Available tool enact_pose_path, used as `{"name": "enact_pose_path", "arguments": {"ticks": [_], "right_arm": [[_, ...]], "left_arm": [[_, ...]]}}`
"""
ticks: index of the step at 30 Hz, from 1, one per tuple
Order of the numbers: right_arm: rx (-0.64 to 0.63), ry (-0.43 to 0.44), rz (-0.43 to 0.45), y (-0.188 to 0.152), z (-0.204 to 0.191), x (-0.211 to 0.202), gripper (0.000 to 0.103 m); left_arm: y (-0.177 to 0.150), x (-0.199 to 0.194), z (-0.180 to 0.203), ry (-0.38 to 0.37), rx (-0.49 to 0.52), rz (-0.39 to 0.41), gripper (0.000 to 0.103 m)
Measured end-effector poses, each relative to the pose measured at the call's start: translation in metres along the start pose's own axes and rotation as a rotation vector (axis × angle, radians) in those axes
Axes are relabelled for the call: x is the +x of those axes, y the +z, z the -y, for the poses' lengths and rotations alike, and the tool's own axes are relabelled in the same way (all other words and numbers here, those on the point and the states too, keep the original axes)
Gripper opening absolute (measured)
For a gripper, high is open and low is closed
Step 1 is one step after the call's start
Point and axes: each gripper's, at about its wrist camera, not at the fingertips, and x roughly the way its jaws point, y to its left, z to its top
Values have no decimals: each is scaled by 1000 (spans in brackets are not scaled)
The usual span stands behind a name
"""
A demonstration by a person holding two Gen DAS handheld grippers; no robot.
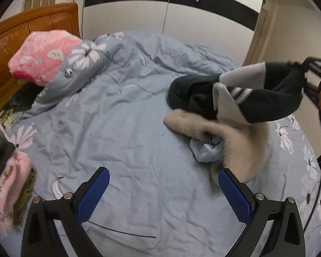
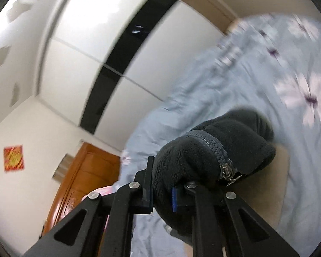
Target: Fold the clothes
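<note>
Dark fleece jacket (image 1: 267,100), grey panels, white stripes, zip; pinched in right tool (image 2: 160,189), lifted over bed (image 1: 128,128). One beige fluffy garment (image 1: 235,141) beneath. Left tool (image 1: 163,189) spread, empty.

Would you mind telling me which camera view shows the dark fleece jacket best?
The left wrist view: the dark fleece jacket shows nearly whole, lifted off the bed by the right gripper. The right wrist view shows only a clamped bunch with its zipper.
</note>
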Motion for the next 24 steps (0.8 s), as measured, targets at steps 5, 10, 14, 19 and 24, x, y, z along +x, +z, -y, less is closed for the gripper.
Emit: {"name": "enact_pose_path", "arguments": {"ticks": [5,10,14,19,24], "right_arm": [[-146,57,23,10,-56,-72,12],[-293,50,6,-1,-72,-178,12],[-341,-55,-40,-29,-38,-258,12],[-308,-258,-112,-77,37,-339,12],[-98,-476,-169,-124,154,-376,12]], "left_arm": [[5,-48,5,-46,13,58,103],[-2,-91,23,-113,53,91,103],[-15,-91,50,-163,106,48,103],[-31,-89,85,-223,171,-11,103],[-47,-83,122,-280,241,-72,103]]}}
